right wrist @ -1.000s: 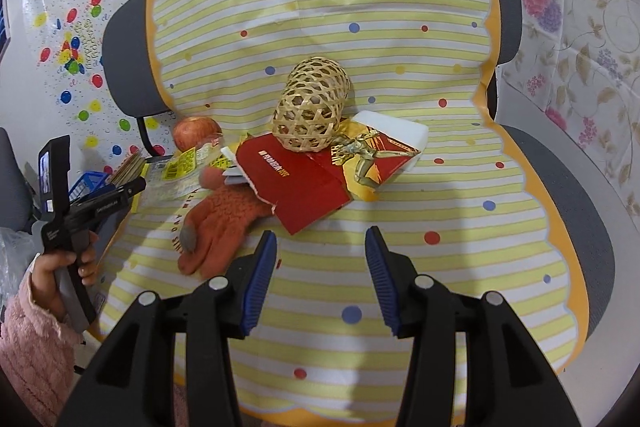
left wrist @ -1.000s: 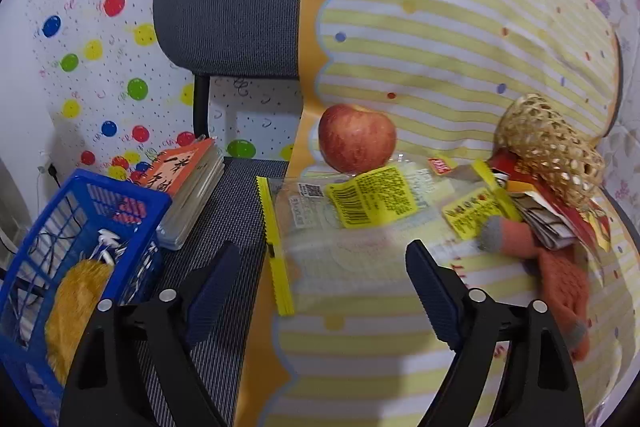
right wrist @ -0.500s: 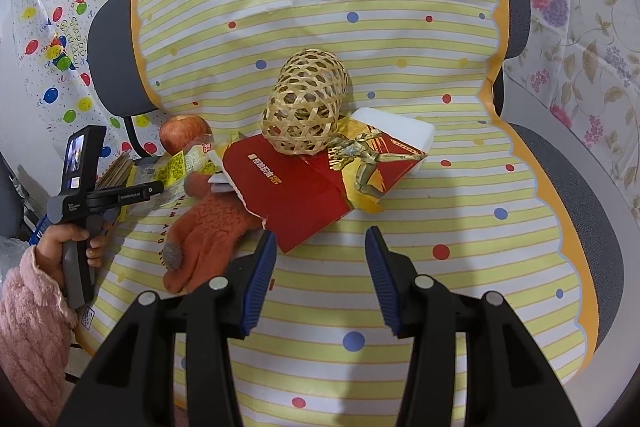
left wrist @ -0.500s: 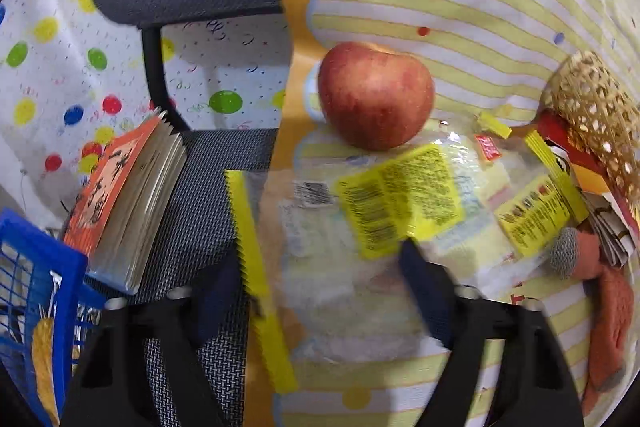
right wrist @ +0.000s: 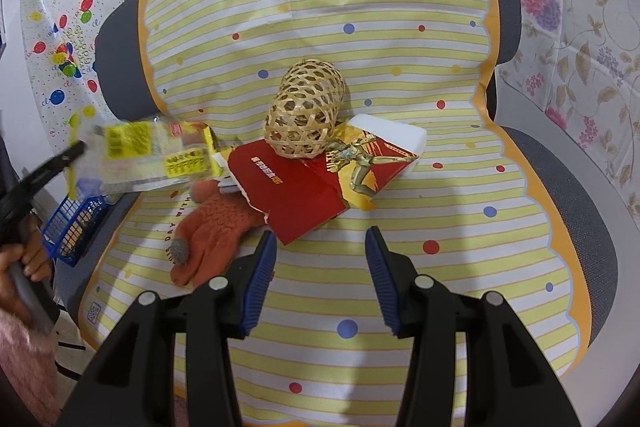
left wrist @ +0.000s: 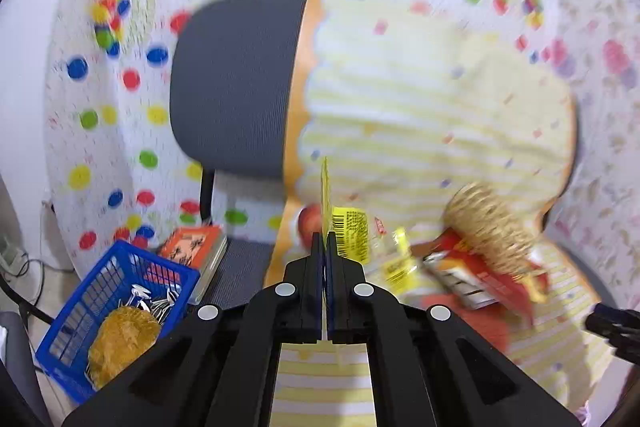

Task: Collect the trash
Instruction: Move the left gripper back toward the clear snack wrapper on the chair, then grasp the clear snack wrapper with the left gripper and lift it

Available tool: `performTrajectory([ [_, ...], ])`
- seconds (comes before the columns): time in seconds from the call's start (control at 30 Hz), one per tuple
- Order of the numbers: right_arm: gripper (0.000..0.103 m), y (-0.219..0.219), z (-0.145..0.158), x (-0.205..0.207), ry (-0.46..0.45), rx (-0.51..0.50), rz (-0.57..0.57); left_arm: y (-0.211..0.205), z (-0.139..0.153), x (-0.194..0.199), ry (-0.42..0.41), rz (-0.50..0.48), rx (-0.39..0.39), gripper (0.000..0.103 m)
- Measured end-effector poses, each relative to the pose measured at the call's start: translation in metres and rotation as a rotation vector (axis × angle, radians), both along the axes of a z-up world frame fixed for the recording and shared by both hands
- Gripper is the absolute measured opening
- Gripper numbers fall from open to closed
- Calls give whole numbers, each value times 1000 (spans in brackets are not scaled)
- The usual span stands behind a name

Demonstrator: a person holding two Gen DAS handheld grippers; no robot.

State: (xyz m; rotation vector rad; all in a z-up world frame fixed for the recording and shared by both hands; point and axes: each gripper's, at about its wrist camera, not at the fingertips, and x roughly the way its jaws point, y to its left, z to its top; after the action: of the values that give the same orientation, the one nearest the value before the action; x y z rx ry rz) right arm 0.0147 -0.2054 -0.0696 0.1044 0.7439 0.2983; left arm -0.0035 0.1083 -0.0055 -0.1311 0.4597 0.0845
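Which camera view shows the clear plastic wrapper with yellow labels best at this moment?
The right wrist view. There the plastic wrapper appears broadside, lifted above the chair, pinched at its left edge by the left gripper. The left wrist view is blurred and shows the wrapper mostly edge-on between the shut fingers.

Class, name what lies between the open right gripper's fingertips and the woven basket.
In the right wrist view, the torn red carton lies between the right gripper and the woven basket.
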Motion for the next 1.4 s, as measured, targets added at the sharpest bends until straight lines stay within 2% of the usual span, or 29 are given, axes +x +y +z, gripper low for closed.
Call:
performTrajectory([
  [0.1,46,2,1,-3,-3,8,9,-21,-6,-12,-21,-87,19,1],
  [0.17,46,3,0,-6,-5,4,17,-41,-16,-18,2,-149,36,2],
  [0.27,46,1,0,-9,-6,7,16,-55,-31,-20,45,-206,3,3],
  [0.37,46,-3,1,-14,-10,8,10,-49,-41,-13,96,-189,-51,5],
  [0.5,46,-10,-3,-18,-4,9,0,-35,-55,-6,185,-105,-67,4],
  [0.6,46,-12,-9,-17,11,12,0,-26,-66,-10,222,-107,-78,5],
  [0.73,46,-5,-14,-14,25,14,18,-19,-73,-6,212,-134,-84,8],
  [0.83,46,1,-11,-15,18,7,35,-20,-73,3,202,-165,-93,15],
  [0.9,46,3,-10,-16,13,-1,41,-25,-74,15,203,-178,-73,27],
  [0.97,46,3,-9,-17,11,-7,38,-29,-75,30,218,-188,-67,32],
  [1.13,46,-2,-14,-14,30,-12,20,-29,-83,62,275,-185,-118,32],
  [1.33,46,-3,-20,-8,48,-17,9,-20,-99,92,349,-110,-172,32],
  [1.37,46,-2,-21,-7,49,-20,10,-18,-100,94,355,-103,-181,30],
  [1.4,46,-1,-21,-6,48,-22,11,-16,-101,94,352,-98,-194,22],
])
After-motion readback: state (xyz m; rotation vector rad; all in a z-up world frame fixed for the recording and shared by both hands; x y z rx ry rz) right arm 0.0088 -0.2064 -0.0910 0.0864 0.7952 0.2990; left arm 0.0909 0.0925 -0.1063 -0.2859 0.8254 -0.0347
